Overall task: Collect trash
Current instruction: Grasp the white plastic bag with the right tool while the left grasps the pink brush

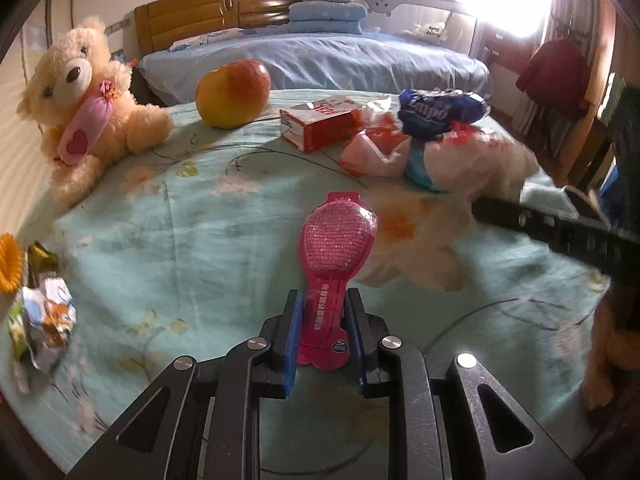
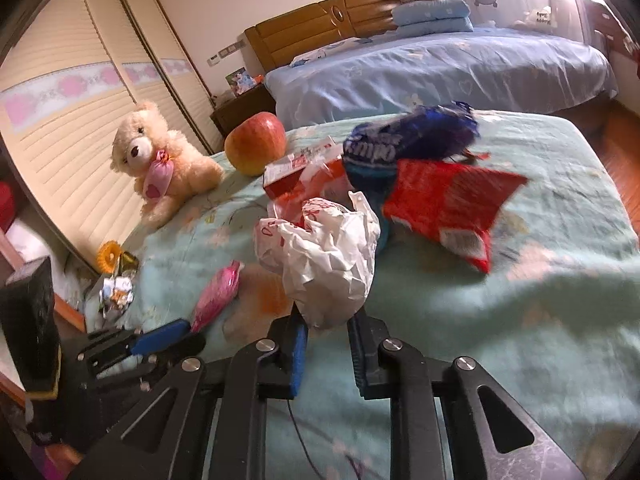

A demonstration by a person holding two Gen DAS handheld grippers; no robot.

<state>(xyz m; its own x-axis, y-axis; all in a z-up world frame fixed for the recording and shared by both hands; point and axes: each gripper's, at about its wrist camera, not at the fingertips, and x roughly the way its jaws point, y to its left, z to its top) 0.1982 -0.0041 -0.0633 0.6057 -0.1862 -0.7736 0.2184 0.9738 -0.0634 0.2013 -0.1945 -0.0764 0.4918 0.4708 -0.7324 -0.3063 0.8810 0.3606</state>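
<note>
A pink spoon-shaped packet [image 1: 338, 240] lies on the teal bedspread [image 1: 180, 248], and my left gripper [image 1: 324, 292] is shut on its narrow end. My right gripper [image 2: 326, 316] is shut on the lower tip of a crumpled white plastic bag [image 2: 324, 256]. Behind the bag lie a red wrapper [image 2: 448, 196], a blue wrapper [image 2: 408, 136] and a red-and-white carton [image 2: 296, 176]. A crumpled foil wrapper [image 1: 44, 320] sits near the left edge. In the right wrist view the left gripper [image 2: 188, 334] holds the pink packet [image 2: 218, 296] at lower left.
A teddy bear [image 1: 88, 108] and an apple [image 1: 232, 94] sit at the far left of the bedspread. An orange ring toy [image 1: 8, 264] lies by the foil wrapper. A blue-sheeted bed [image 1: 320, 64] stands behind, a louvred wardrobe [image 2: 60, 128] to the left.
</note>
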